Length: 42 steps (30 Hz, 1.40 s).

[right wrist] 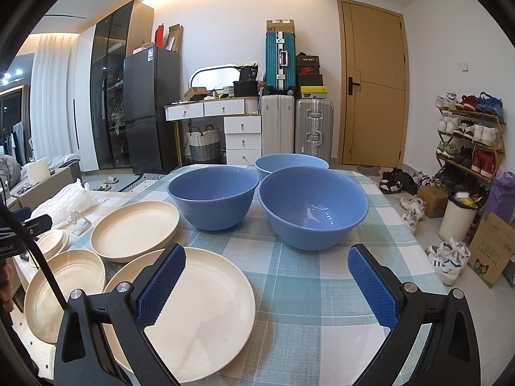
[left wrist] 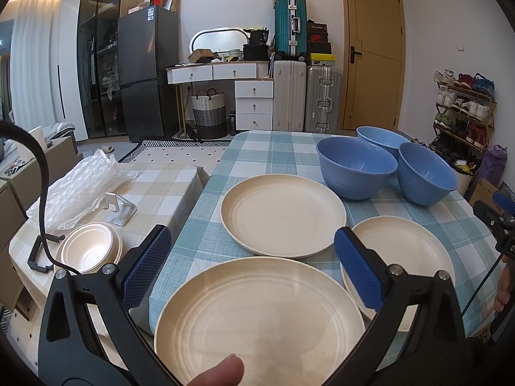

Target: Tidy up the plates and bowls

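Three cream plates and three blue bowls were laid apart on the checked table; nothing was stacked yet. The left tool was held released over the nearest plate; the right tool was likewise spread, empty. The plates were judged light, stiff and somewhat slippery; a rim grip would be advised.

A dark fridge, stacked suitcases, a yellow door and a shoe rack line the room.
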Available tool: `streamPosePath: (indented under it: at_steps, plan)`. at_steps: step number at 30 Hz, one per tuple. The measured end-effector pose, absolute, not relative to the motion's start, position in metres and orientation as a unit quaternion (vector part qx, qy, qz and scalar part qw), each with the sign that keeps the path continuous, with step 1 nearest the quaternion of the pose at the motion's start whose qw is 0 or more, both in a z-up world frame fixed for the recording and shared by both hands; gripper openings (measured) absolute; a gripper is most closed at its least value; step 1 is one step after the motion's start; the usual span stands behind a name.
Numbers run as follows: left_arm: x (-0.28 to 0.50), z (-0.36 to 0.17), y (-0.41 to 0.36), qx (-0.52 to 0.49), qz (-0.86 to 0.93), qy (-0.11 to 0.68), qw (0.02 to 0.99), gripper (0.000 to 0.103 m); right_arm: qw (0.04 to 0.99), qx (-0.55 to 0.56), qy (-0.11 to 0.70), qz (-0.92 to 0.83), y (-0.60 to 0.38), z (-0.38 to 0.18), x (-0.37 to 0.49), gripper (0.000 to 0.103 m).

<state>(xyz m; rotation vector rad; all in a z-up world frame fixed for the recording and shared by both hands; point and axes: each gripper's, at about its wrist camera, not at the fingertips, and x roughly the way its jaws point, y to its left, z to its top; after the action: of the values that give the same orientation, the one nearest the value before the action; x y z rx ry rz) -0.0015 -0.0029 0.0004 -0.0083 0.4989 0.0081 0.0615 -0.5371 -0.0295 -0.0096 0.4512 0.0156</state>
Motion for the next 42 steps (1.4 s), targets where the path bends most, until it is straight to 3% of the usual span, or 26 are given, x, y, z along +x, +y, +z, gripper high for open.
streamPosePath:
  at_steps: [20,42]
  plan:
    - [0.003,0.024,0.013,-0.005,0.017,0.252,0.968,0.101,0.970,-0.044,0.227,0.077,-0.490,-0.020,0.080,0.103]
    - [0.053,0.021,0.068,-0.013,0.008,0.298,0.954,0.101,0.935,-0.051,0.303,0.177,-0.429,-0.018,0.145,0.103]
